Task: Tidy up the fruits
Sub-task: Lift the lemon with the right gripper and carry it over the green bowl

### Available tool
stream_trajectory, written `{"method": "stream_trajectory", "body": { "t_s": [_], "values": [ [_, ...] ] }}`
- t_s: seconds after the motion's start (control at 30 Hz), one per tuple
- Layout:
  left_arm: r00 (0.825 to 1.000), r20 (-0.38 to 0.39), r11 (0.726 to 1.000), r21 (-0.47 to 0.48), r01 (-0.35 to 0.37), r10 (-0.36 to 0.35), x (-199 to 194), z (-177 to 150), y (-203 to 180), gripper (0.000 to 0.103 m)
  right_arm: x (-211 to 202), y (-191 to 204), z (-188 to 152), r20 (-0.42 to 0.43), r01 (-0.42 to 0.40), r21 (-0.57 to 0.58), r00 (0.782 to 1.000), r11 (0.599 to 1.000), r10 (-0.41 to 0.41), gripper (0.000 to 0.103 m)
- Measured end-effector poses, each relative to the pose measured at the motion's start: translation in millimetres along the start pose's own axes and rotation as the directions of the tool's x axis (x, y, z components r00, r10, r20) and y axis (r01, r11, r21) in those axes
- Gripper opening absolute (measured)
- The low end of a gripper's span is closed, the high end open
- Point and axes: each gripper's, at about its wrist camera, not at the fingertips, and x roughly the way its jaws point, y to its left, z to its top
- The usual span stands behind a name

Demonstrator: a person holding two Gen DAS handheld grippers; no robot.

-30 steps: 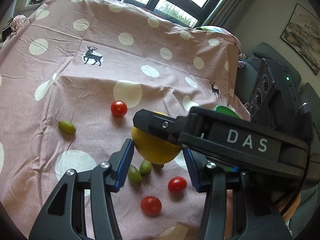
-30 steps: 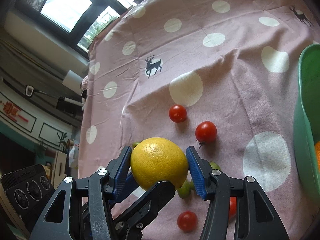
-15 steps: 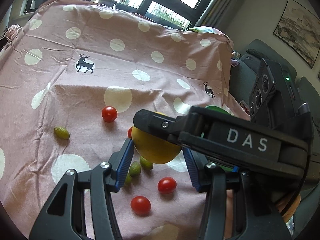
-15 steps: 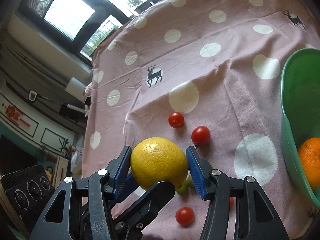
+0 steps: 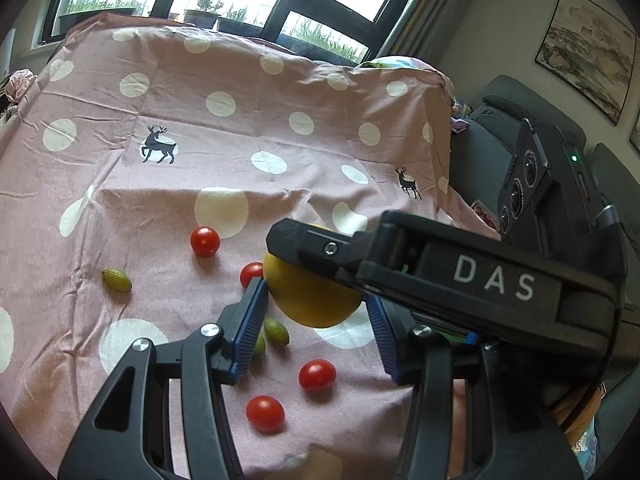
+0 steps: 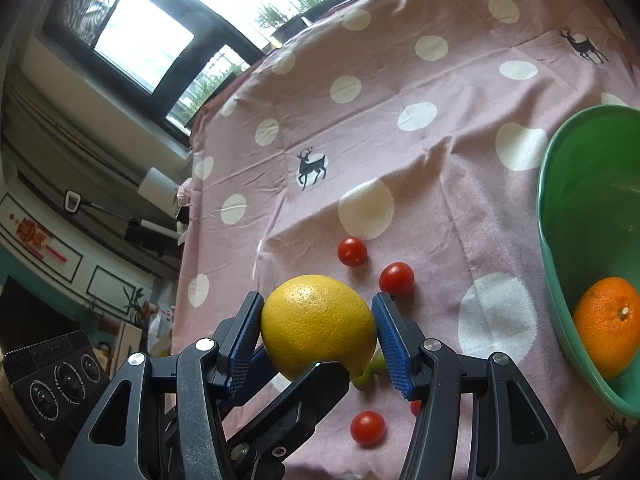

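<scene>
Lemon [image 6: 318, 326] is clamped between the blue pads [image 6: 245, 334] of the right gripper [image 6: 316, 332], off the cloth, pads pressing both sides; grip looks unchanged over the last second. The left gripper [image 5: 316, 330] sits right at it too: in the left wrist view the lemon [image 5: 312, 300] lies between its blue pads [image 5: 250, 326], with the right gripper's finger across the top. Left pad looks to touch the rind; I can't tell whether the right one does, so left jaws are mid-width around the lemon, real grip unconfirmed. What changed: both views have lifted and shifted. The cloth fruit sits lower and smaller in frame, and the green basin [image 6: 556, 264] has come well into the right wrist view, now showing the orange [image 6: 610, 326] inside it, which wasn't visible a second ago. My read: the lemon is mid-carry toward the basin, pick done, drop pending. Still on the pink dotted cloth [image 5: 240, 140]: cherry tomatoes [image 5: 205, 241] scattered under and near the lemon, and small green olive-like fruits [image 5: 116, 280], two just below the left gripper's pad. Risk: two grippers crowded on one round fruit, so any release needs sequencing or it rolls.
</scene>
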Motion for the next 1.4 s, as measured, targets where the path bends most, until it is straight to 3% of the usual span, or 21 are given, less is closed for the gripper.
{"method": "stream_trajectory", "body": {
  "t_s": [0.83,1.4],
  "values": [
    [0.998,0.028,0.993,0.107,0.051,-0.054,-0.5,5.5,-40.5,0.050,-44.2,-13.7,2.9,0.121,-0.009,0.043,0.993,0.999,0.004,0.058],
    [0.990,0.001,0.973,0.181,0.141,-0.144,16.5,11.6,-69.0,0.050,-74.0,-34.4,5.8,0.206,0.033,0.103,0.977,0.994,-0.054,0.058]
  ]
}}
